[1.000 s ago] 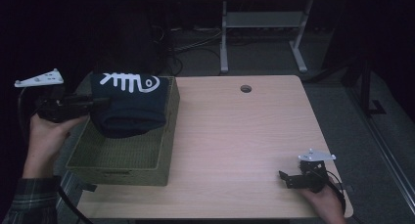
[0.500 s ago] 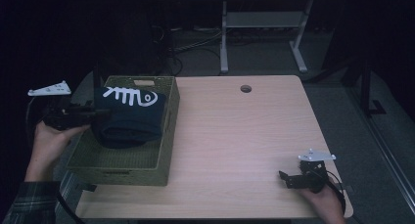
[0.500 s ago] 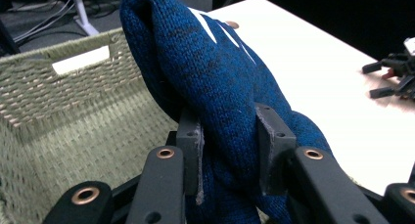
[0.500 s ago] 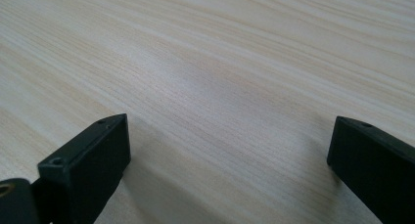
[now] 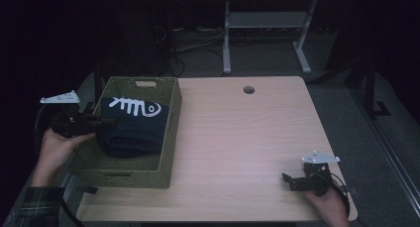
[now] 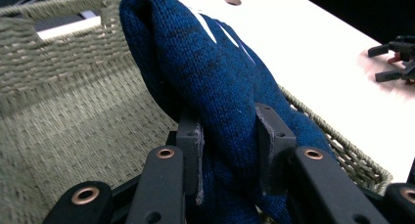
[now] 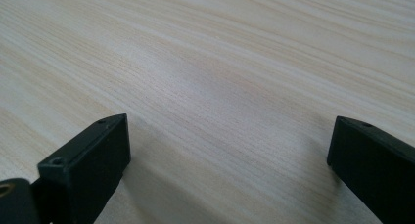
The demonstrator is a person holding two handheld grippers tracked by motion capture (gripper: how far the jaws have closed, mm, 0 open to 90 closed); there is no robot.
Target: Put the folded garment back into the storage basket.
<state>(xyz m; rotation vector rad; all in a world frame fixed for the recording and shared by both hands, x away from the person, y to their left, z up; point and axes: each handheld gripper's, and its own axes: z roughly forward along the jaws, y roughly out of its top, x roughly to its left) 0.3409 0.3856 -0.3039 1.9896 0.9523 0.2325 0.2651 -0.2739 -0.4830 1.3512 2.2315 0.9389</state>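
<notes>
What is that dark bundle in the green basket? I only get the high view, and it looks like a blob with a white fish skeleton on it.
Observer: The left gripper view shows a dark blue knitted garment, folded thick.
Operator: Is the left hand-held gripper really holding it?
Observer: Yes. The left hand-held gripper has its two black pads pressed into the knit, one on each side of the fold.
Operator: And the basket, is it plastic?
Observer: No, the olive-green woven basket shows plaited fibre walls close up.
Operator: Does the right one hold anything?
Observer: The right hand-held gripper stands open, with bare pale wooden table between its jaws.
</notes>
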